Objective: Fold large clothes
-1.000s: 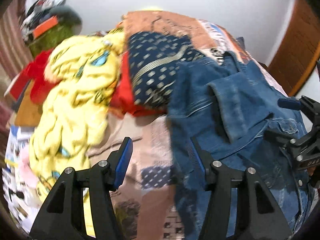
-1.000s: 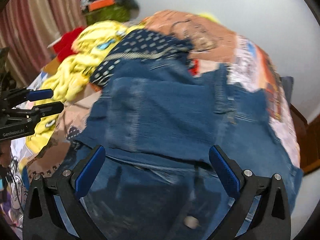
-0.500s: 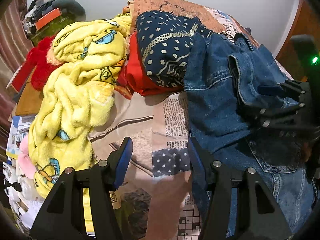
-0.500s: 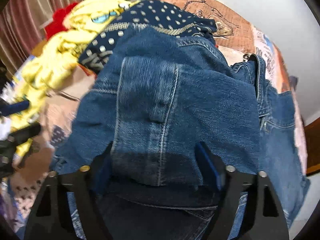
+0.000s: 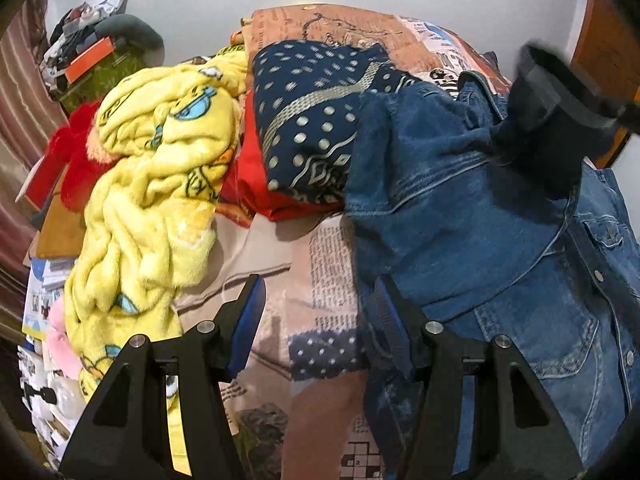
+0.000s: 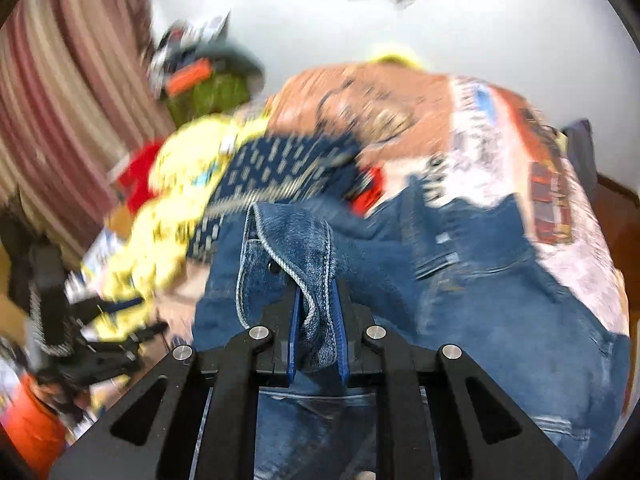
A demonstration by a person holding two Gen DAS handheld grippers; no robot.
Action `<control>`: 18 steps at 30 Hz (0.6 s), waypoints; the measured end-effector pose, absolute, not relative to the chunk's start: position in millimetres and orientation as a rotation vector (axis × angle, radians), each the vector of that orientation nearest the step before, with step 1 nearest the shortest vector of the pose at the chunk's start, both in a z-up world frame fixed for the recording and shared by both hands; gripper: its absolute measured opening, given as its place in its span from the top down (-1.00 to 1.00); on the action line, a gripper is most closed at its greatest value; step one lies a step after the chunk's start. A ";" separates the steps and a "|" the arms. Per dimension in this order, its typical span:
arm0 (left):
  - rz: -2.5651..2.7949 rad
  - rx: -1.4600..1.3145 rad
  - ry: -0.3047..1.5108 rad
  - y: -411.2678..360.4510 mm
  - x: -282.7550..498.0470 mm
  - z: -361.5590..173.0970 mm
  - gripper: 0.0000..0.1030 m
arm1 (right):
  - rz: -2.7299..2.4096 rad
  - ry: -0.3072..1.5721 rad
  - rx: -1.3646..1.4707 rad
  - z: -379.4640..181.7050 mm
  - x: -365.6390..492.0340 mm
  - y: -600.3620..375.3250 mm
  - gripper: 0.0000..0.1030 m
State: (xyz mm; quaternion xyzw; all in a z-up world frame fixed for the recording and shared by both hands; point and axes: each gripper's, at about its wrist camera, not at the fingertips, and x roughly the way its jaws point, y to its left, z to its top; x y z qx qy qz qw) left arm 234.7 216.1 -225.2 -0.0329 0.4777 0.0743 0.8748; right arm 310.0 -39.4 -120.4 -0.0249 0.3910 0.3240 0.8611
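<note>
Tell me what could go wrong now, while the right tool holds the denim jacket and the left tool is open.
1. The right tool pinches only a bunched hem of the denim jacket; the heavy cloth might slip out when lifted.
2. The jacket's far edge seems to overlap the dotted navy cloth, so a pull could drag that pile along.
3. The left tool is open and holds nothing; lifted from one side, the jacket may sag and fold crookedly.

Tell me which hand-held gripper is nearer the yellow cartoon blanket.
Left. The left hand-held gripper hangs open over the bedsheet, just right of the yellow cartoon blanket. The right hand-held gripper is shut on the denim jacket, farther right.
</note>
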 end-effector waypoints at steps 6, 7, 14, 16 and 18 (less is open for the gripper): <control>0.156 -0.077 1.000 205.9 252.6 -221.8 -0.09 | 0.596 0.712 0.121 -82.6 313.0 -121.5 0.92; 0.150 -0.088 1.002 204.9 254.5 -221.9 -0.09 | 0.572 0.691 0.142 -77.9 312.0 -136.7 0.92; 0.106 -0.090 1.035 180.2 266.9 -227.6 -0.09 | 0.444 0.740 0.170 -98.9 314.1 -196.3 0.91; 0.093 -0.069 1.040 169.9 265.7 -228.7 -0.09 | 0.428 0.798 0.167 -116.4 317.3 -201.3 0.86; 0.095 -0.037 1.042 161.6 263.4 -228.7 -0.09 | 0.417 0.896 0.164 -142.5 324.2 -202.2 0.28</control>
